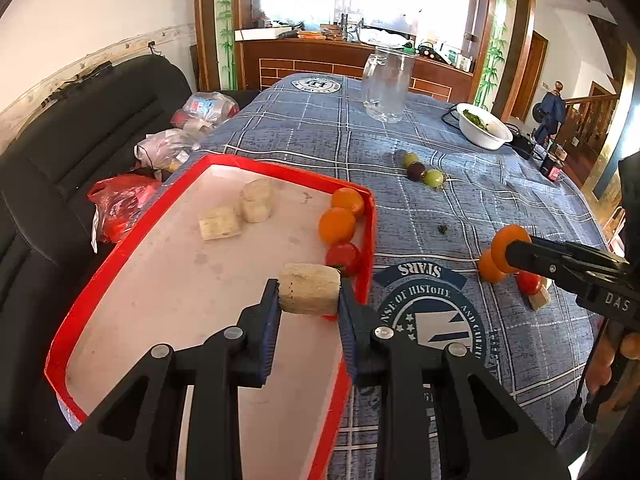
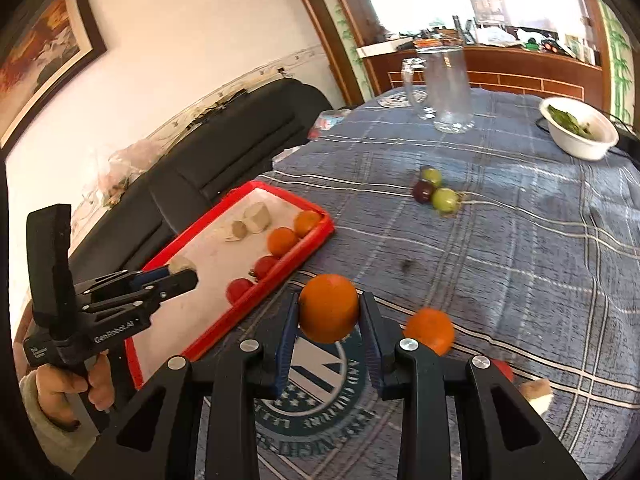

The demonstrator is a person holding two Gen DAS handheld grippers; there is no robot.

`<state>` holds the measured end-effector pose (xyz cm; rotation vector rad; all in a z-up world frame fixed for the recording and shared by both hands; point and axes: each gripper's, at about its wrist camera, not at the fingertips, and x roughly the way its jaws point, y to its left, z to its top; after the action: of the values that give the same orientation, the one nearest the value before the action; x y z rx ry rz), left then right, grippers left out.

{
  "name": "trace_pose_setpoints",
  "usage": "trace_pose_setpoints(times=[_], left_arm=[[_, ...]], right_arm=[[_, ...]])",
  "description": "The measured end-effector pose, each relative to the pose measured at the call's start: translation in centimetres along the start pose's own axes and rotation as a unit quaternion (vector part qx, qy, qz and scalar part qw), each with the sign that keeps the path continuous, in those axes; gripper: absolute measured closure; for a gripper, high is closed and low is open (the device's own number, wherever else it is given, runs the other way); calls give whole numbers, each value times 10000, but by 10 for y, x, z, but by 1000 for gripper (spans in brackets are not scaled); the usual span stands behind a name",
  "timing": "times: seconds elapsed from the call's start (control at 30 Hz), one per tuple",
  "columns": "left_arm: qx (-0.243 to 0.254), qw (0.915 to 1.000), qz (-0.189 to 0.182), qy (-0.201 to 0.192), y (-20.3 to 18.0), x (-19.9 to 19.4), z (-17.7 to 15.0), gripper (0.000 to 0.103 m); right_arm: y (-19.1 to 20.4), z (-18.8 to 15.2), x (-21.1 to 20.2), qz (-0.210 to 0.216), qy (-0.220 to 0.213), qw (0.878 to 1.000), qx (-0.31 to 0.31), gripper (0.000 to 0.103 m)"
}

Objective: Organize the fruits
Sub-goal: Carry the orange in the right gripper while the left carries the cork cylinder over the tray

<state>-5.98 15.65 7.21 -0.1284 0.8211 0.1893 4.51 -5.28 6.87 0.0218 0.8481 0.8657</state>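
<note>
My left gripper [image 1: 309, 296] is shut on a pale banana piece [image 1: 309, 294], held over the right side of the red-rimmed tray [image 1: 280, 168]. In the tray lie two more banana pieces [image 1: 220, 223], two oranges [image 1: 337, 225] and a red tomato [image 1: 343, 258]. My right gripper [image 2: 330, 304] is shut on an orange [image 2: 329, 314], held above the checked cloth just right of the tray [image 2: 224, 328]. Behind that gripper, another orange [image 2: 430, 330], a tomato [image 2: 502, 368] and a banana piece [image 2: 536, 392] rest on the cloth. In the right wrist view the left gripper [image 2: 190, 276] hangs over the tray.
Three grapes [image 1: 420, 170] lie mid-table. A glass pitcher [image 1: 386, 84] and a white bowl of greens [image 1: 484, 126] stand at the far end, with a dark bottle [image 1: 552, 166] near the right edge. A black sofa [image 1: 80, 140] with plastic bags [image 1: 168, 148] borders the table's left.
</note>
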Motion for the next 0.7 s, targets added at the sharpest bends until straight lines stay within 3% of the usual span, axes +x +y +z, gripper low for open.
trace_pose_setpoints(times=[0.7], left_arm=[[-345, 9993, 73, 110, 38, 12, 4, 78]], right_arm=[[60, 22, 53, 245, 396, 9977, -501, 72]])
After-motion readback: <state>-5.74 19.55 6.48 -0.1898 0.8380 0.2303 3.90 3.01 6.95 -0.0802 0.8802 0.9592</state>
